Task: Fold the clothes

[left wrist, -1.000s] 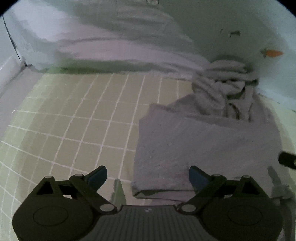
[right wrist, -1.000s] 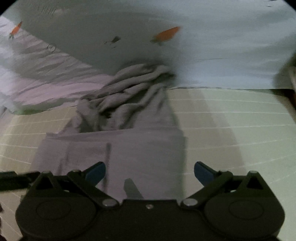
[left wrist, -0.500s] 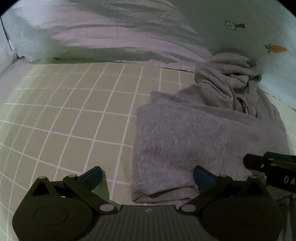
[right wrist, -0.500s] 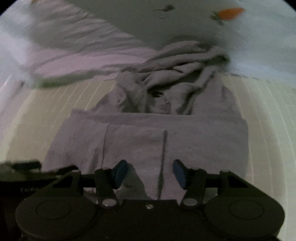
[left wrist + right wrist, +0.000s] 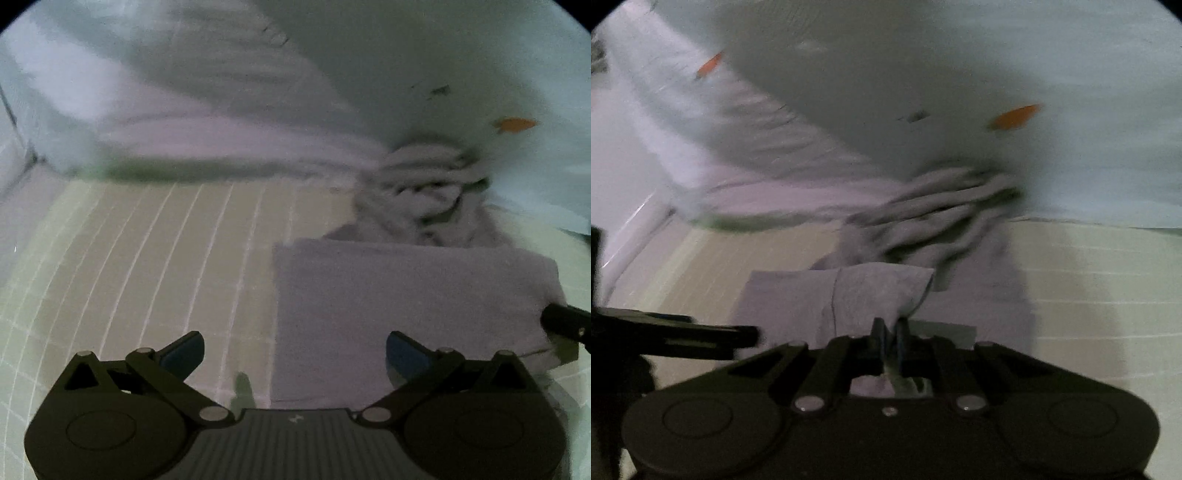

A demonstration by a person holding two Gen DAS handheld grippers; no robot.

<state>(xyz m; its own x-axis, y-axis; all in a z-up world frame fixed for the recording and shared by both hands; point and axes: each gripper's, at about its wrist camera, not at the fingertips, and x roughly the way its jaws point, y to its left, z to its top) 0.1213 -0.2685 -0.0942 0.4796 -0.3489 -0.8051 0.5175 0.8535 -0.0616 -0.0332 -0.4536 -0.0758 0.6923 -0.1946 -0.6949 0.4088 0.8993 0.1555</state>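
While the grey hoodie (image 5: 406,295) lies on the checked sheet (image 5: 147,258), I'd call the fold partway done: lower body already doubled into a flat rectangle, hood end (image 5: 424,184) bunched at the far side of that rectangle, not tucked yet. My right gripper (image 5: 888,332) is clamped on a near-edge flap of the hoodie (image 5: 871,291), cloth pinched between the pads and lifted off the rectangle. My left gripper (image 5: 293,350) is spread wide, holding nothing, over the rectangle's left edge where cloth meets sheet. Left to do, I think: carry the flap over, fold in the hood, flatten. Fabric looks soft, thick, limp; flat part smooth, hood heavily wrinkled against the pale carrot-print bedding (image 5: 1015,118) behind it. Both views are blurred.
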